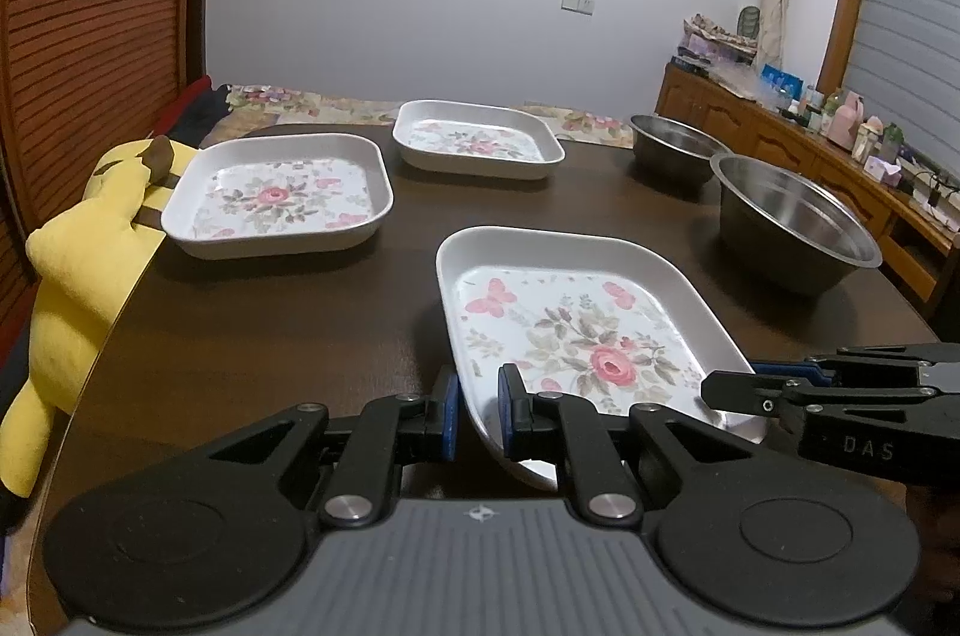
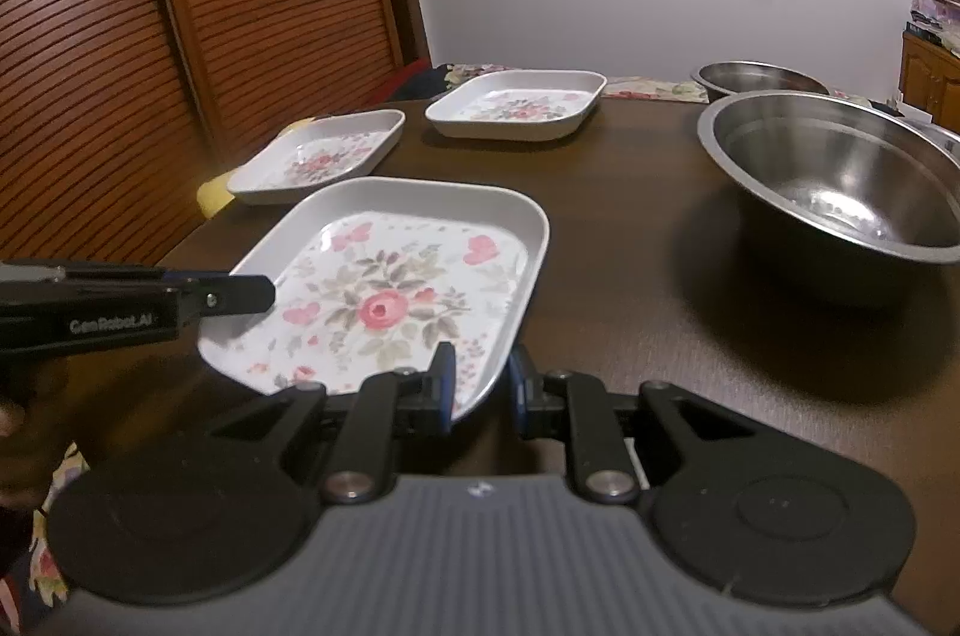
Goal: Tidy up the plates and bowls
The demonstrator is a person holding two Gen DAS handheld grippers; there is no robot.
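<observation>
From my left wrist camera, my left gripper point(image 1: 477, 405) is clamped on the near left rim of the nearest floral plate point(image 1: 576, 330), 1 blue pad outside the wall and 1 inside. The plate sits by the near edge of the dark wooden table point(image 1: 270, 336), tilted up at my end. My right gripper point(image 1: 735, 387) comes in from the right and pinches the plate's near right rim. A 2nd floral plate point(image 1: 282, 198) lies at the table's left edge, just beside a yellow plush toy point(image 1: 78, 264) that hangs over that edge. A 3rd floral plate point(image 1: 477, 138) rests toward the far edge. 2 steel bowls stand along the right edge, the nearer bowl point(image 1: 792, 222) close to the farther bowl point(image 1: 675, 144)

From my right wrist camera, my right gripper point(image 2: 480, 384) is closed on the plate's near right corner, the rim between its blue pads. My left gripper point(image 2: 252, 291) reaches the plate's left rim from the left
</observation>
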